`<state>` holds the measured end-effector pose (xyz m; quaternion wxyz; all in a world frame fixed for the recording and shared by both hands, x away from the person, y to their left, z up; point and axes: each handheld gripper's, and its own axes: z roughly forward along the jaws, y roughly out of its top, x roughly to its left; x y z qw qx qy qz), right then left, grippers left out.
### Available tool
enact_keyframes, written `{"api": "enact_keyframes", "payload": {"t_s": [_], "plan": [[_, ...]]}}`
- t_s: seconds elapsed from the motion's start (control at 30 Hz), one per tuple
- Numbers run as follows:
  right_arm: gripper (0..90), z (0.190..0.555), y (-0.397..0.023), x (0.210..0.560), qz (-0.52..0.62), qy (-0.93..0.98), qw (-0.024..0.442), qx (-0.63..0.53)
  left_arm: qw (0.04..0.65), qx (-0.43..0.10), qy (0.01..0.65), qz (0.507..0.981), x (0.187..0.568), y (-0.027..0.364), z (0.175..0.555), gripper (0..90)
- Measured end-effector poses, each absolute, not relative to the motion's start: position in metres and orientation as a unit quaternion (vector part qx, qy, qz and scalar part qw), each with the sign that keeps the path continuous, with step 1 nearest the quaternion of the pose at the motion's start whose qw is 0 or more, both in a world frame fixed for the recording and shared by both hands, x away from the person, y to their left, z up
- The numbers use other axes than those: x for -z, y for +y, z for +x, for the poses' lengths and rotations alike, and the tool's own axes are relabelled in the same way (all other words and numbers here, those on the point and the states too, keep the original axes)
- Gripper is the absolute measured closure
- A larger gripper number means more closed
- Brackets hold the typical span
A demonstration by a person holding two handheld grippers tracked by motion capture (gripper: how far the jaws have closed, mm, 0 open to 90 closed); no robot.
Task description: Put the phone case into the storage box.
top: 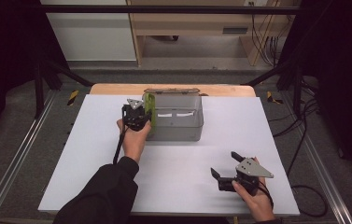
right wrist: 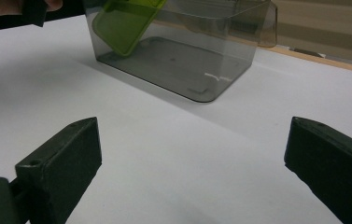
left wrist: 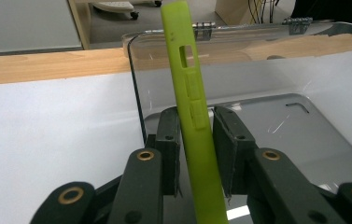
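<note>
Because the white worktop (top: 173,186) is otherwise bare, the clear box (top: 179,125) near its far edge looks like the destination. The left hand-held gripper (left wrist: 196,140) pinches the green phone case (left wrist: 190,93) on edge at the box's left wall, likely so it slips inside. The right hand-held gripper (top: 227,165) rests spread apart nearer the person, empty.

Lime-green phone case (left wrist: 192,116), smoky clear box (top: 178,119), white table (top: 178,172).
</note>
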<state>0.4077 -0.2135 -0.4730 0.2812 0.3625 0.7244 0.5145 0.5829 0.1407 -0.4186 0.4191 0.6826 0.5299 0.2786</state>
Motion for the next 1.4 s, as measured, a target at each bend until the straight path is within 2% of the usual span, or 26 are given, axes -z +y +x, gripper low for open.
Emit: {"api": "enact_keyframes", "payload": {"t_s": [0.87,1.4], "plan": [[4.4,0.4073,-0.2125,0.4728,0.362,0.725,0.279,-0.515,0.424,-0.277,0.532,0.678,0.4188,0.1382,0.5831,67.0],[4.4,0.4073,-0.2117,0.4731,0.361,0.726,0.278,-0.514,0.453,-0.302,0.49,0.68,0.4118,0.1351,0.5742,61.2]]}}
